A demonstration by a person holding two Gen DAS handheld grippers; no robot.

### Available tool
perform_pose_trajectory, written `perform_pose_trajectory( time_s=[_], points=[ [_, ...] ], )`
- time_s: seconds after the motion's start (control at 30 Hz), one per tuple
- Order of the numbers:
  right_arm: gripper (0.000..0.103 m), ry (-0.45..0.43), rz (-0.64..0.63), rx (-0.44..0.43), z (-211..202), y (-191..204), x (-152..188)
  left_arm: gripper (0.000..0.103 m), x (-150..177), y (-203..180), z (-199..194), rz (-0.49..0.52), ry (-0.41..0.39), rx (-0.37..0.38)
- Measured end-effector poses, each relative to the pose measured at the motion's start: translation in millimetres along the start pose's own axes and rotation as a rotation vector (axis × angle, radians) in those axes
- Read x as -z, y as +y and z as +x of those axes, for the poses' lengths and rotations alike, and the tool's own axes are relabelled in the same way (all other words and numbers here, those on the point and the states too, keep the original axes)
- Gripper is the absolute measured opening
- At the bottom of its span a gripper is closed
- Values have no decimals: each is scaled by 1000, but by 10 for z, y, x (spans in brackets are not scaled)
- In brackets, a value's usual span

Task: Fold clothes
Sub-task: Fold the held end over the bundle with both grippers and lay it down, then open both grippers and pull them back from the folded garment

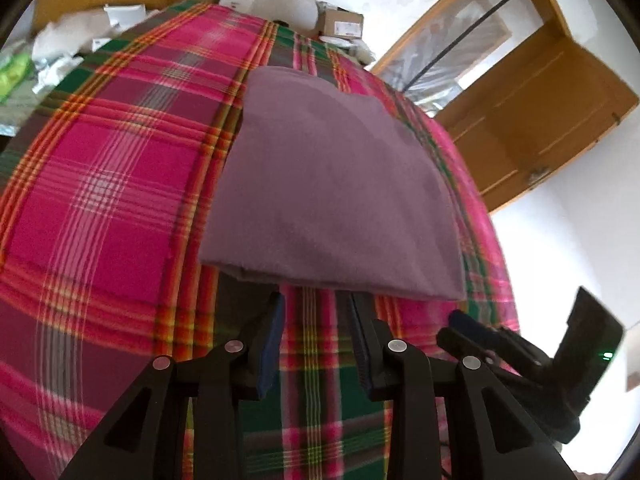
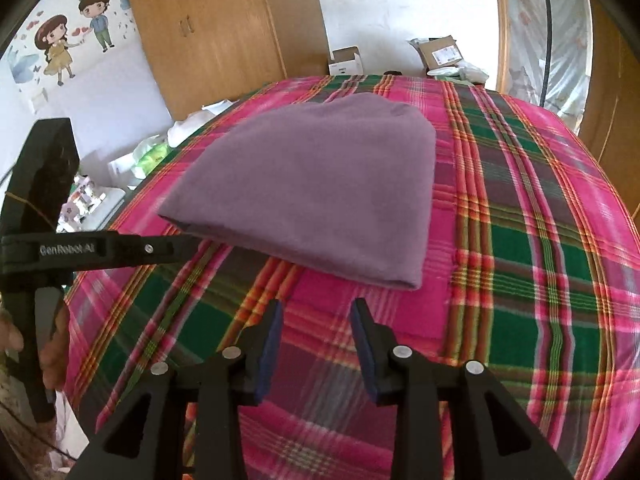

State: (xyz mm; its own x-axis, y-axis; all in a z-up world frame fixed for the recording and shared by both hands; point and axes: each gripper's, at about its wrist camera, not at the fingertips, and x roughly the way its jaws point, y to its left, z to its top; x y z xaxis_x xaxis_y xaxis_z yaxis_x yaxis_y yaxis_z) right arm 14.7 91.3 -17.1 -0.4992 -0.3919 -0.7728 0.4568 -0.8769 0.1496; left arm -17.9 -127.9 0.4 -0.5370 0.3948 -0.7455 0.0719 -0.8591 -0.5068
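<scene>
Reading "GenRobot AI" on the left gripper (image 2: 176,249) beside the purple garment (image 2: 316,196).

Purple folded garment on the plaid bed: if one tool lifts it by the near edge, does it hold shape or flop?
The purple folded garment would likely flop: it looks like soft fabric in stacked layers, so the fold would probably open. It seems light, lying flat without denting the plaid bedcover. Pushed, it may bunch up rather than slide, cloth on cloth.

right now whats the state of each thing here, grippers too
purple garment: folded, lying flat on the plaid bedcover
left gripper: open, empty, just short of the garment's near edge
right gripper: open, empty, short of the garment
wardrobe doors: shut
</scene>
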Motion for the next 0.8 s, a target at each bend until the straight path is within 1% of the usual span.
perform_pose_trajectory(
  time_s=[0.03, 0.1, 0.17, 0.3, 0.33, 0.43, 0.6, 0.67, 0.8],
  points=[
    [42, 2, 1, 15, 14, 30, 7, 33, 17, -24, 14, 5, 1, -21],
    [44, 7, 4, 44, 44, 88, 22, 33, 54, -78, 41, 21, -1, -69],
    [51, 15, 27, 72, 87, 107, 23, 33, 95, -121, 62, 43, -15, -116],
    [55, 23, 59, 131, 140, 129, 39, 33, 177, -198, 121, 87, -39, -171],
    [58, 21, 58, 149, 142, 142, 44, 33, 180, -217, 133, 101, -51, -193],
    [58, 14, 62, 181, 138, 144, 62, 34, 188, -284, 184, 148, -90, -263],
    [61, -2, 94, 242, 146, 95, 51, 34, 192, -338, 222, 191, -129, -320],
    [67, -8, 96, 267, 173, 80, 40, 34, 177, -345, 241, 203, -146, -340],
    [71, -13, 103, 269, 196, 47, 15, 34, 188, -377, 270, 231, -171, -381]
  ],
)
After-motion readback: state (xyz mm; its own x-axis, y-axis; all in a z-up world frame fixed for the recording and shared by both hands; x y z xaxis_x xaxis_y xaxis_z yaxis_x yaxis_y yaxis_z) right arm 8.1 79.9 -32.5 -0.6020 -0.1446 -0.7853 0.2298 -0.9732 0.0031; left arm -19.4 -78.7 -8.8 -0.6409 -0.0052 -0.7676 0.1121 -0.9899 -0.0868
